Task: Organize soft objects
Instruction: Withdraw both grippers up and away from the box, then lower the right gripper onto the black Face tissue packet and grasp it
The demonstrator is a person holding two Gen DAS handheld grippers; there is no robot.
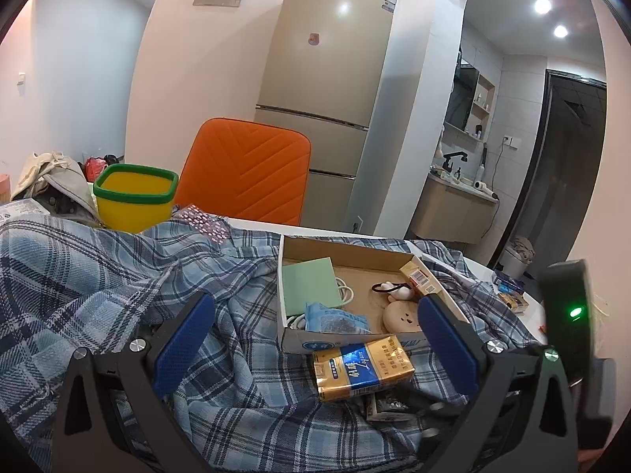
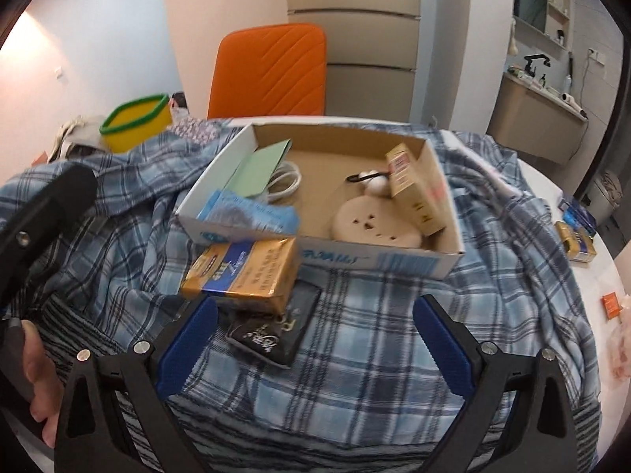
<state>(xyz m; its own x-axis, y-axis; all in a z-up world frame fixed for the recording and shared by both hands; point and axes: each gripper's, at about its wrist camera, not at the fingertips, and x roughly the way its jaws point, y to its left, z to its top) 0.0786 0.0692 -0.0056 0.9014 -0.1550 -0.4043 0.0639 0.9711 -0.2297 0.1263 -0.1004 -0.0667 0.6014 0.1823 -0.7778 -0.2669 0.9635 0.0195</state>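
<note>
Looks like barely anything's done yet. The plaid cloth (image 2: 394, 315) is sprawled in a crumpled heap over the bench (image 2: 591, 276), with a cardboard box (image 2: 394, 264) of odds and ends and a gold pack (image 2: 244, 272) sitting right on top of it. Left gripper (image 1: 315, 335) and right gripper (image 2: 315, 343) both hover over the cloth, jaws wide apart, holding nothing. I'd say the clutter needs clearing off before any folding.

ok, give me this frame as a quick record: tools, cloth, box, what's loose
left tool: open, holding nothing, above the cloth
right tool: open, holding nothing, above the cloth
plaid cloth: rumpled, spread over the table
cardboard box: open, sits on the cloth
in box: green card, white cable, round beige plug
gold pack: on the cloth, against the box front
yellow bin: far left, behind the cloth
</note>
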